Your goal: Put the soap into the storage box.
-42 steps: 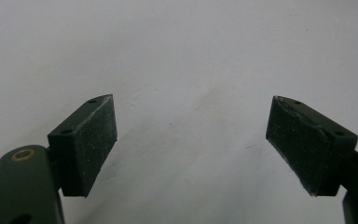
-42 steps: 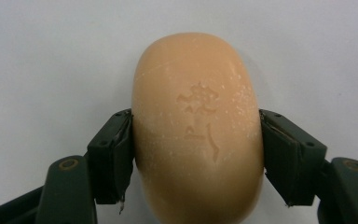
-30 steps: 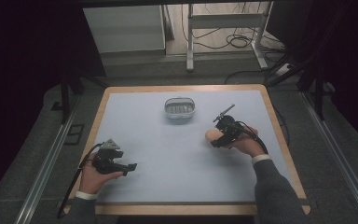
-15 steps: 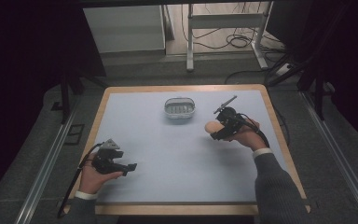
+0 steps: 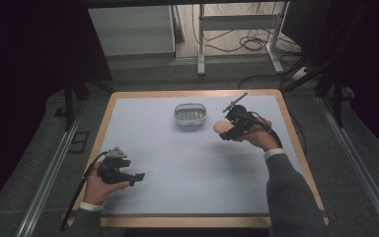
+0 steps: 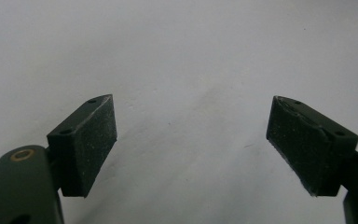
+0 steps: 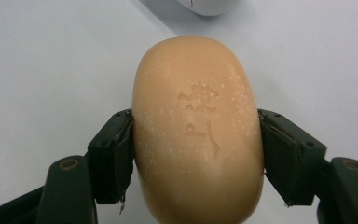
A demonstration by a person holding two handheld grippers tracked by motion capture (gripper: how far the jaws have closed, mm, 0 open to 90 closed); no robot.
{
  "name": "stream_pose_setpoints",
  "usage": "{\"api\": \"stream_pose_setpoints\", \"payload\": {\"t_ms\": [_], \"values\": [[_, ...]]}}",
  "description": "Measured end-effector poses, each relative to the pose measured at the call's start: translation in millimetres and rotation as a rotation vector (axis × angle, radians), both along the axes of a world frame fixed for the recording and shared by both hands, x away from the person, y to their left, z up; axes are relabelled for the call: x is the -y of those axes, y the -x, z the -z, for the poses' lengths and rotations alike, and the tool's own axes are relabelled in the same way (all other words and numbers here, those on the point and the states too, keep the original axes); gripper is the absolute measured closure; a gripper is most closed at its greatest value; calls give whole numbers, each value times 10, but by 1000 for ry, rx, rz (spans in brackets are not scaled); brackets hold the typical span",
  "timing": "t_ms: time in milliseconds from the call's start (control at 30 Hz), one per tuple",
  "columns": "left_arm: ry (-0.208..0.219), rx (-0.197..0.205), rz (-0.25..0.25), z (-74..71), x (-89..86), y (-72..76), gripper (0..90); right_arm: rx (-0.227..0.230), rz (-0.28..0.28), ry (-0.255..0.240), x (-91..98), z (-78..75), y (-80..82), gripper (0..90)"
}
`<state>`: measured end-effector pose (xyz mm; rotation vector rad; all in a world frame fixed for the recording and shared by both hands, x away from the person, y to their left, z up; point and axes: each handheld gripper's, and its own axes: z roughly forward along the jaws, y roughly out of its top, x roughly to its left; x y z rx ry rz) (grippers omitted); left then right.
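An oval tan bar of soap (image 7: 198, 126) with stamped characters is clamped between both black pads of my right gripper (image 7: 196, 154). In the high view that right gripper (image 5: 225, 132) holds the soap (image 5: 220, 127) above the table, just right of a small white soap dish (image 5: 190, 114) with a ribbed inside at the table's far middle. My left gripper (image 5: 137, 176) rests low near the front left, its jaws wide apart. The left gripper view has its two pads (image 6: 87, 142) spread over bare white tabletop with nothing between them.
The table has a pale blue-white top (image 5: 187, 163) with a wooden rim (image 5: 197, 221). A metal frame's legs and cables (image 5: 242, 44) stand on the floor beyond the far edge. Dark surroundings lie on both sides.
My right gripper has risen with the soap and shifted toward the far side, nearer the dish. The left gripper has stayed put.
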<state>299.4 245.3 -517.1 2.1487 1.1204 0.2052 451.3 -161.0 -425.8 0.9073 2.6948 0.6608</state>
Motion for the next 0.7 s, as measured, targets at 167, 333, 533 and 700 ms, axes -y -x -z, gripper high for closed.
{"api": "stream_pose_setpoints", "payload": {"t_ms": [167, 333, 533, 700], "values": [[-1, -3, 3, 4, 2, -3, 161, -1, 0, 3, -43, -22, -30, 319], [-1, -5, 2, 7, 6, -5, 160, -3, -6, -2, -76, -33, -64, 319], [-2, -5, 4, 8, 7, -4, 159, -2, -17, 0, -161, -51, -132, 320], [-5, -7, 8, 14, 8, -10, 159, -5, -25, 2, -245, -58, -212, 320]]}}
